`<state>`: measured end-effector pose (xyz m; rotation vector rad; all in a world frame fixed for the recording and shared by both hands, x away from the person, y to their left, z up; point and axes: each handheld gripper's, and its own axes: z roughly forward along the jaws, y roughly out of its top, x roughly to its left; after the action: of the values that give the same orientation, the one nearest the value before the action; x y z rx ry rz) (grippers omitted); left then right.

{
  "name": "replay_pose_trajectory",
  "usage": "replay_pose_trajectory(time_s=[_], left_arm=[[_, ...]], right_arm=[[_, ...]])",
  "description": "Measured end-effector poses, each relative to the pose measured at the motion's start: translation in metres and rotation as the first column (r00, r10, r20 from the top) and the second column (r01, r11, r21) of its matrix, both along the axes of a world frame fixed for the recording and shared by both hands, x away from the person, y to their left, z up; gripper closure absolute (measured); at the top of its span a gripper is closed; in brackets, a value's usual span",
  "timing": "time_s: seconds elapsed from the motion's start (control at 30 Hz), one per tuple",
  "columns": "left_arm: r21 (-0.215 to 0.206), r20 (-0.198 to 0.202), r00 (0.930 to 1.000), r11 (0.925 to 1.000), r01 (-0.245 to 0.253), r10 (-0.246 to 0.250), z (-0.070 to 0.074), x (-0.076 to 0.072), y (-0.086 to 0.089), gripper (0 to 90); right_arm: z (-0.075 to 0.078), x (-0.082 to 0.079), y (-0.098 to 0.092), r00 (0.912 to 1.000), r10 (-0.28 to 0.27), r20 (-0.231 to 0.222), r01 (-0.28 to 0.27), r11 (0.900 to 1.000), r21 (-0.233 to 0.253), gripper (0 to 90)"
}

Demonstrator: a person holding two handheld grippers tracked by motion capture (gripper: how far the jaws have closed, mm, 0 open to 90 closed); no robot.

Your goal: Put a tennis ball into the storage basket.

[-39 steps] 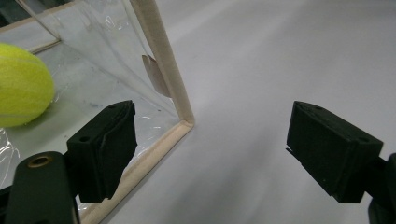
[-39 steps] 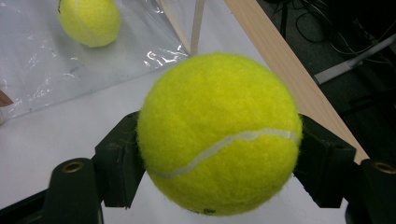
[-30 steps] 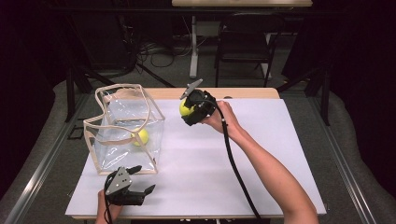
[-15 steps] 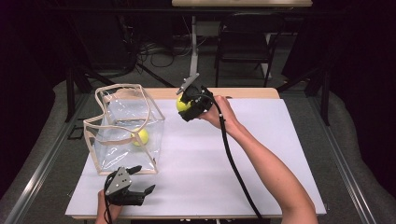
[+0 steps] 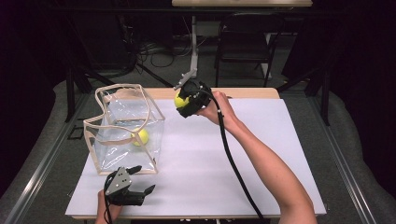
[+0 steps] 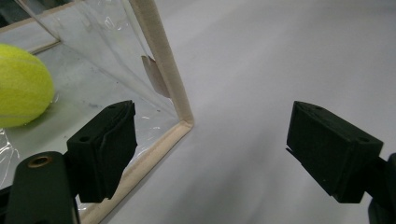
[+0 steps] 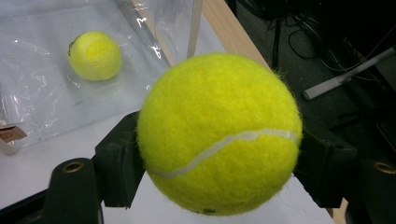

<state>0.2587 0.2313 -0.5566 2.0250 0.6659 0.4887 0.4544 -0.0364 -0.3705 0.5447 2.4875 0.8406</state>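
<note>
Clamping a yellow tennis ball [image 7: 219,135] between its jaws, the right gripper [image 5: 186,101] sits above centre in the high view, raised just right of the clear plastic bag [image 5: 154,130]. A second tennis ball [image 5: 140,137] lies inside that bag. At lower left, the left gripper [image 5: 140,179] rests with jaws wide apart, empty, near the bag's cloth-trimmed corner [image 6: 184,122].

Open bag [image 5: 123,128] mouth, unobstructed beside the raised claw [image 5: 183,100]
</note>
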Motion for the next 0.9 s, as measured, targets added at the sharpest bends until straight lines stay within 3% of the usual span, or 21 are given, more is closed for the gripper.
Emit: replay_pose_trajectory(time_s=[0.9], left_arm=[[0.0,0.001,1.0,1.0,0.0,0.0,0.0,0.0,0.0,16.0]], right_arm=[[0.017,0.005,0.011,0.9999,-0.001,0.013,0.001,1.0,0.004,26.3]])
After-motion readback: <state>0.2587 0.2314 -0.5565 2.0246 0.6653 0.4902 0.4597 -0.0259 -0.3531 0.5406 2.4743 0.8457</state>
